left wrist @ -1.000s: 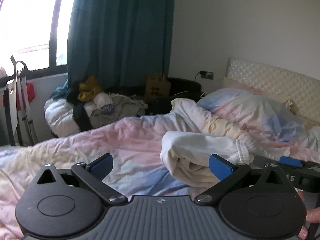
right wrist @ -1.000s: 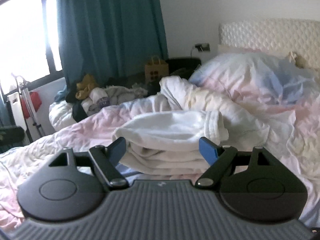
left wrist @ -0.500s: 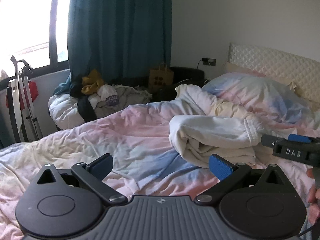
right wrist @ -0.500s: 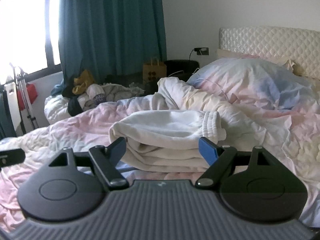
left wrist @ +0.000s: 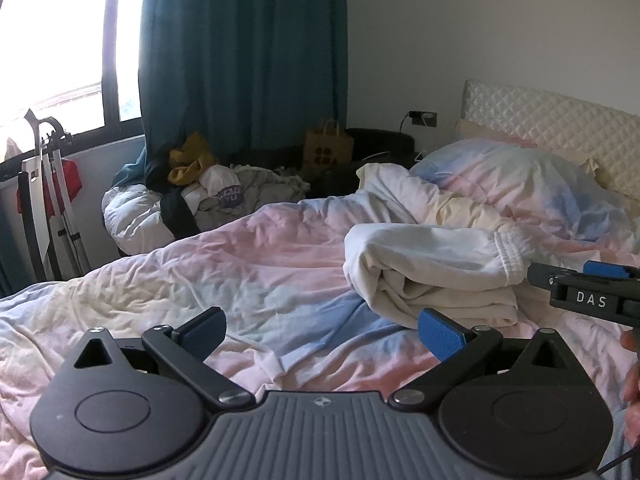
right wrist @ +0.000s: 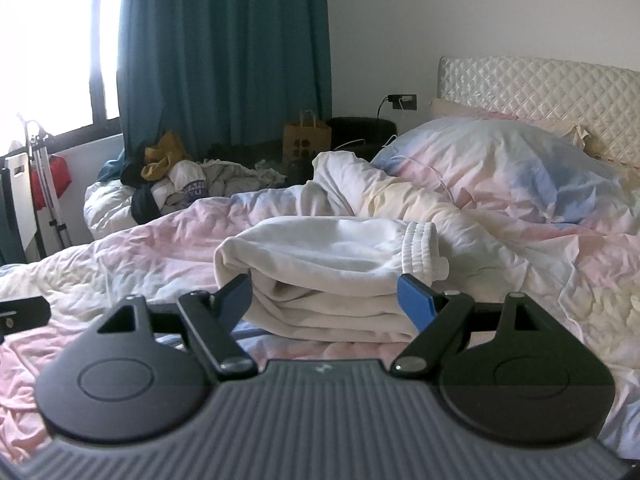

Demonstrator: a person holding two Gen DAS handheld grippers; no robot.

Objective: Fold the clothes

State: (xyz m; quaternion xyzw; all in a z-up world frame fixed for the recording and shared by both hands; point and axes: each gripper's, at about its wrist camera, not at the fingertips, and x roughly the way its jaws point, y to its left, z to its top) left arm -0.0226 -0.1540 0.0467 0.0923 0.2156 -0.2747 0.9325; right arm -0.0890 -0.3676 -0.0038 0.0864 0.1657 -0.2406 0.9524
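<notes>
A folded cream-white garment (left wrist: 432, 268) (right wrist: 328, 264) with an elastic waistband lies in a thick bundle on the pastel duvet (left wrist: 248, 272). My left gripper (left wrist: 320, 330) is open over bare duvet, to the left of the bundle and short of it. My right gripper (right wrist: 325, 298) is open too, its blue pads (right wrist: 416, 300) spread just in front of the bundle with nothing pressed between them. The right gripper's tip shows at the right edge of the left wrist view, beside the waistband.
A heap of unfolded clothes (left wrist: 208, 196) sits on a white cushion beyond the bed, under the teal curtain (left wrist: 240, 60). A paper bag (right wrist: 306, 136), a pillow (right wrist: 500, 160) and a quilted headboard (right wrist: 540, 88) stand behind. A drying rack (left wrist: 44, 200) is at far left.
Both views have tilted and pulled back a little, so the folded bundle sits slightly farther off. Both grippers stay open and empty.
</notes>
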